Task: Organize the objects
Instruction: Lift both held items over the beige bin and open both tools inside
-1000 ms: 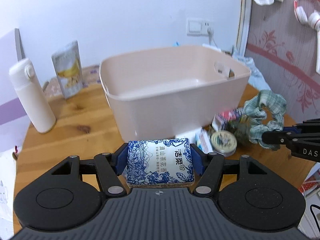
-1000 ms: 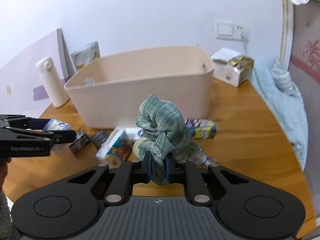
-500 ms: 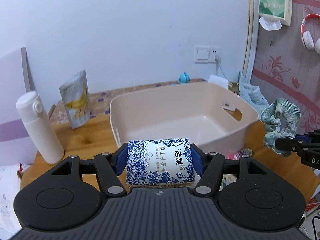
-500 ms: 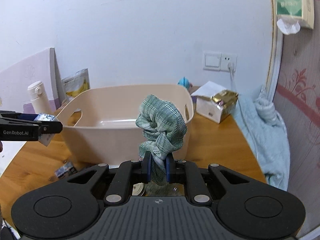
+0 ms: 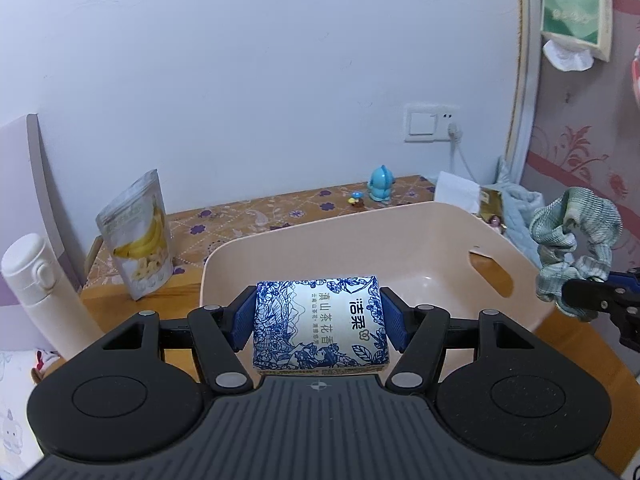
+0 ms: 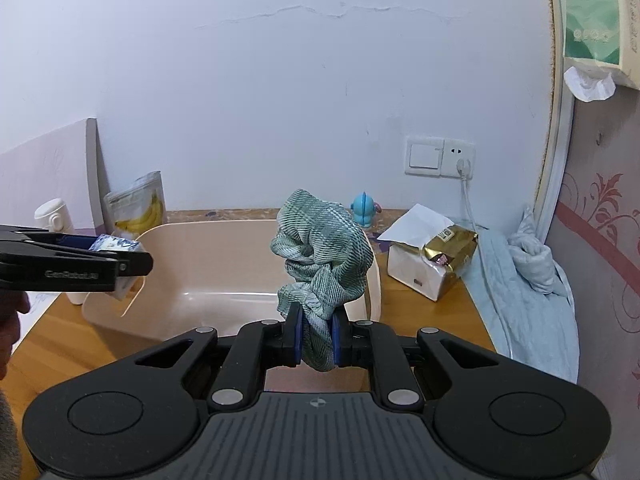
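Wooden worktop [image 6: 424, 312] is carrying a bin [image 5: 400, 240]; above it, left gripper [image 5: 320, 320] jaws are pinching a tissue pack [image 5: 320, 324], right gripper [image 6: 316, 340] jaws a scrunchie [image 6: 324, 256]; bottle [image 5: 40, 292] and snack bag [image 5: 138, 236] are standing beside the bin.

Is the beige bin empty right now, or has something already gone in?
Empty as far as shown: the beige bin's visible floor is bare in both views; the near part is hidden by the tissue pack and scrunchie.
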### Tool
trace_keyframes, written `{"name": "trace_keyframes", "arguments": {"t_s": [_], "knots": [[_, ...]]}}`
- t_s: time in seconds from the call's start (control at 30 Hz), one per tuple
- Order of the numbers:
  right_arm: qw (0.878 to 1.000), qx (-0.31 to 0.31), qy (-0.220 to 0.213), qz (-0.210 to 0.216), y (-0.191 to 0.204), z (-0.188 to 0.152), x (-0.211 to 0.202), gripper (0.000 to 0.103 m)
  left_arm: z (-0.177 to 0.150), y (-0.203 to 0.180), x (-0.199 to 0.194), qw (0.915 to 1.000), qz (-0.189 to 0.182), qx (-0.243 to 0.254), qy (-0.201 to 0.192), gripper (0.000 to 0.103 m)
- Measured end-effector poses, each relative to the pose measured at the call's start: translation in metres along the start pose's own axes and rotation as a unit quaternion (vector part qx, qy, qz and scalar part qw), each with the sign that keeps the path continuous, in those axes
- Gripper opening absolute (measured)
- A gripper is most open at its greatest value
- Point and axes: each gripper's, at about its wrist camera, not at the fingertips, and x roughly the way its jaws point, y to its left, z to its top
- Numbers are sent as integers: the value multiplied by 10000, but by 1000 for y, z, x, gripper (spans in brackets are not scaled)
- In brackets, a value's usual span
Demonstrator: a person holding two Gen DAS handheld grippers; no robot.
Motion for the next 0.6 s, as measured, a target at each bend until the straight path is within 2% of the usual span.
{"name": "trace_keyframes", "arguments": {"t_s": [0.17,0.27,0.6], "knots": [[9997,-192,141,-25,2,8,22,14,8,-8,31,9996,-13,15,268,65],[9993,-216,291,5,4,11,37,14,10,-12,56,9983,-56,-9,579,65],[9939,-435,1011,46,12,15,93,14,5,-25,111,9897,-88,68,1426,65]]}}
